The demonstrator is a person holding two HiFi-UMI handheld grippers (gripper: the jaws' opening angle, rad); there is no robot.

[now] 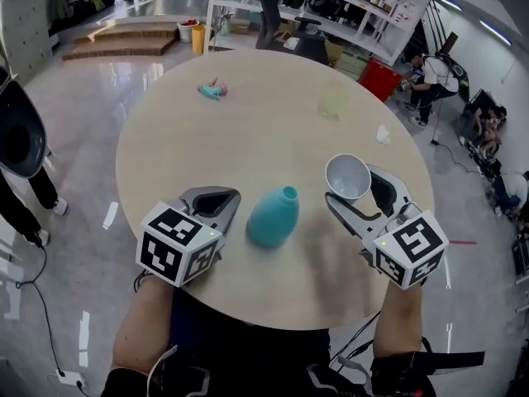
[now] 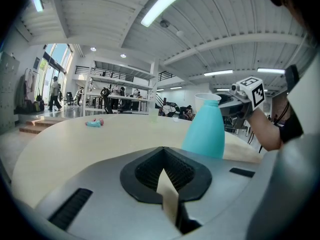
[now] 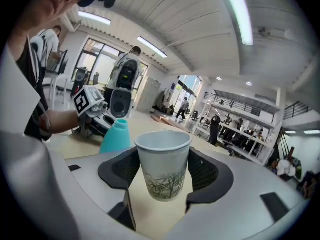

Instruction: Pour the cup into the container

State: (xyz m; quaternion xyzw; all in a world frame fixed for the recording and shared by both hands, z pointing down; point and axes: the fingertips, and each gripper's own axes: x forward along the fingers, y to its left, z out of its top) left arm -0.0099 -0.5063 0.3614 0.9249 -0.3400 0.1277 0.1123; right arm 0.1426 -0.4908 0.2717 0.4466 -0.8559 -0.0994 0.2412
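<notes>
The paper cup (image 1: 347, 176) is upright and off the tabletop (image 1: 273, 114), so the pick-up looks done and the pour not yet begun. It sits near the teal container (image 1: 273, 217), to its right, and not over the mouth. The cup is white with a faint green plant print low on its wall. From above its inside reads pale, and I can't tell what it holds, if anything.

The right hand-held gripper (image 1: 354, 187) has the cup clamped between its dark pads, jaws spread to the cup's width. What remains, I'd judge, is carrying the rim across and tipping it. The container's neck is narrow and uncapped, so aim matters.

The container stands on the tabletop between the two tools. The left hand-held gripper (image 1: 216, 198) rests beside it, jaws drawn together on nothing. Far off lie a small teal toy (image 1: 212, 90) and a clear cup (image 1: 333, 102).
</notes>
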